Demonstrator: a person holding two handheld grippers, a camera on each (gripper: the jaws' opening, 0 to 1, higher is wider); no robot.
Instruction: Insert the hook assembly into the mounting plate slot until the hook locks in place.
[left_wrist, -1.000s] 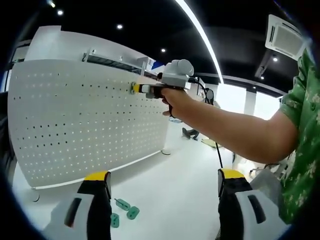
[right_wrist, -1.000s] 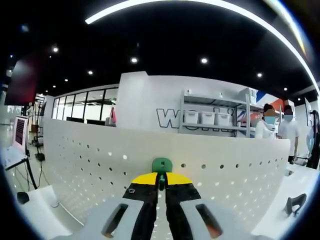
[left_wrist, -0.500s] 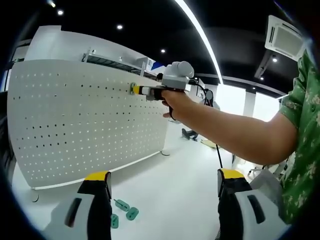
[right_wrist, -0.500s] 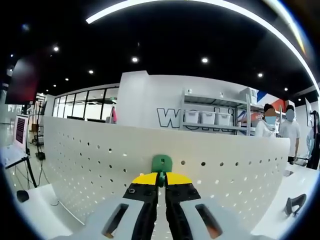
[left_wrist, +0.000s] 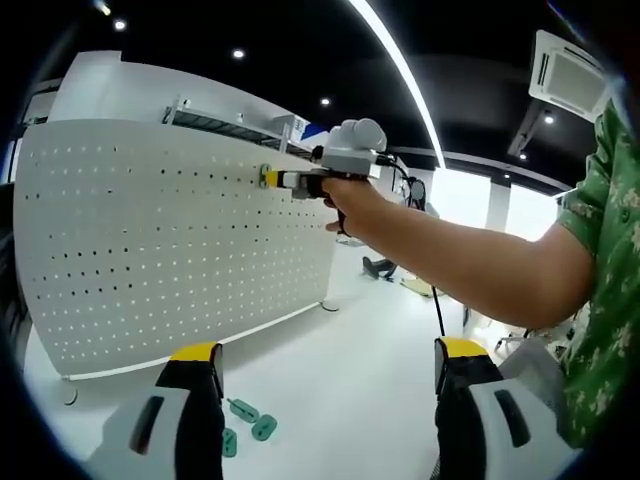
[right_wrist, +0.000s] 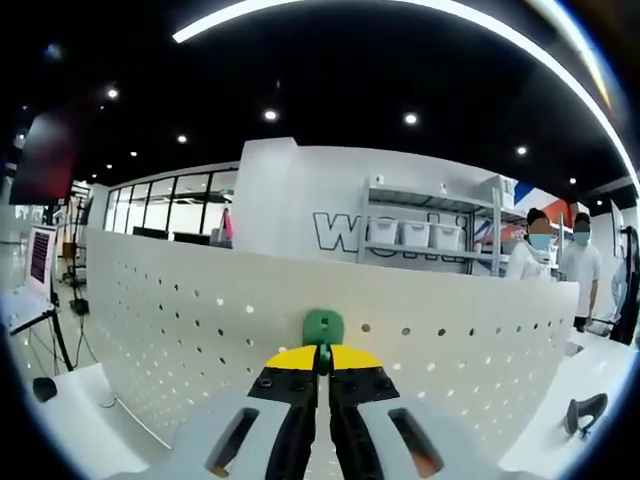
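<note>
Insertion step: right gripper (right_wrist: 320, 352) clamped on green hook (right_wrist: 323, 325), pressed against top row of white pegboard (right_wrist: 180, 320); left gripper (left_wrist: 320, 365) spread wide, idle; next, push until locked

The left gripper (left_wrist: 330, 400) is hovering low over the white table (left_wrist: 340, 380) with its jaws standing wide apart. At ten o'clock the pegboard (left_wrist: 170, 250) is standing upright. A hand (left_wrist: 350, 200) is reaching in from three o'clock, pressing the right gripper (left_wrist: 280, 179) against the pegboard's upper holes. Green hooks (left_wrist: 248, 420) are lying at seven o'clock
</note>
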